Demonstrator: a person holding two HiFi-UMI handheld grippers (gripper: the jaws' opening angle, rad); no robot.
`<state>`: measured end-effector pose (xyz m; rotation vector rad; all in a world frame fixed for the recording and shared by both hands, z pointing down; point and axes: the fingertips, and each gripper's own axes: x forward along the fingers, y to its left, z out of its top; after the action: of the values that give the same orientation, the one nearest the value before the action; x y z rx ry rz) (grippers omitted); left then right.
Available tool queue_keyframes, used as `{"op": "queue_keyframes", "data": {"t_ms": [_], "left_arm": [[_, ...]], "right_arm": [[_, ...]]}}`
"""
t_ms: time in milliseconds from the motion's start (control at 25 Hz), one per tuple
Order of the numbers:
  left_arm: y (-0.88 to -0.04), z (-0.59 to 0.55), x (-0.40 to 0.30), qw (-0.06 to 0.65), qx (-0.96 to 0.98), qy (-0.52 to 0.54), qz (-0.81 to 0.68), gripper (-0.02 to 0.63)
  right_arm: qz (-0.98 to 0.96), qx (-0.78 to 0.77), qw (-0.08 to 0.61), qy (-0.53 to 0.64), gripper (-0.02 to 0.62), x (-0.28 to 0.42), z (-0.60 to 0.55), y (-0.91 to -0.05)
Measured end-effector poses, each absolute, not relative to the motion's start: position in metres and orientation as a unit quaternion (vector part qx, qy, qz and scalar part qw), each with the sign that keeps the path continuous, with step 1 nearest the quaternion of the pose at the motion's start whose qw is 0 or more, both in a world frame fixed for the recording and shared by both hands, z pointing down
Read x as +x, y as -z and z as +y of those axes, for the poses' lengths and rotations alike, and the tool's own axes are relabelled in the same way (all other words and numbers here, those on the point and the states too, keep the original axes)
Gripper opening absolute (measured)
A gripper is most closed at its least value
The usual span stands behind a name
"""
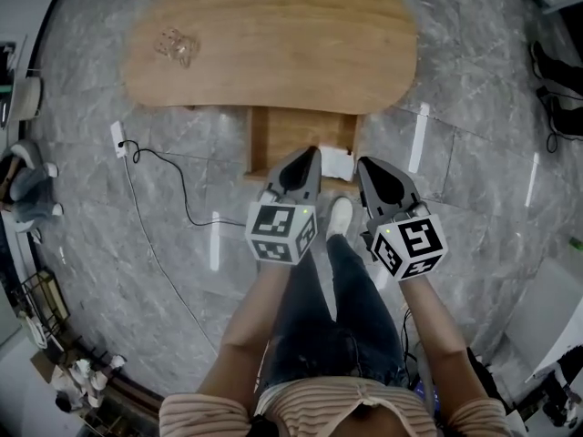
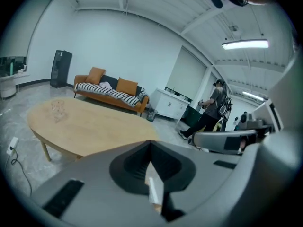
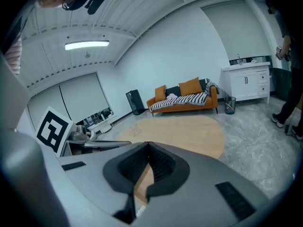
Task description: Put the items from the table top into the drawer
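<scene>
We hold both grippers over the open light-wood drawer (image 1: 293, 135), which juts from under the oval light-wood table (image 1: 291, 25). The left gripper (image 1: 312, 153) and the right gripper (image 1: 364, 164) are both clenched, jaw tips together, with nothing between them. 1 small white item (image 1: 338, 164) already lies in the drawer. 1 small clear, glassy item (image 1: 178, 45) sits on the table top near its left end, well apart from both grippers. We judge we are between items. The next move calls for reaching across to that clear piece, spreading the jaws around it and closing gently.
</scene>
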<state>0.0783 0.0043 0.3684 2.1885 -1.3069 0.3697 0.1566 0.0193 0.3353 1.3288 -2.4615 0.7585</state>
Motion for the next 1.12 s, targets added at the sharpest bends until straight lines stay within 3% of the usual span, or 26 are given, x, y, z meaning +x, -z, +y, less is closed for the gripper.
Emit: {"op": "queue_keyframes", "data": {"t_ms": [520,1120], "left_arm": [[-0.257,0.029,0.073,0.204,0.839,-0.087,-0.497,0.014],[-0.171,0.049,0.068,0.113,0.846,-0.044,-0.519,0.013]], "right_arm": [[-0.861,0.471,0.035,-0.187,0.009,0.182,0.033,-0.226],[-0.864,0.491,-0.014,-0.112,0.008,0.204,0.053,-0.144]]}}
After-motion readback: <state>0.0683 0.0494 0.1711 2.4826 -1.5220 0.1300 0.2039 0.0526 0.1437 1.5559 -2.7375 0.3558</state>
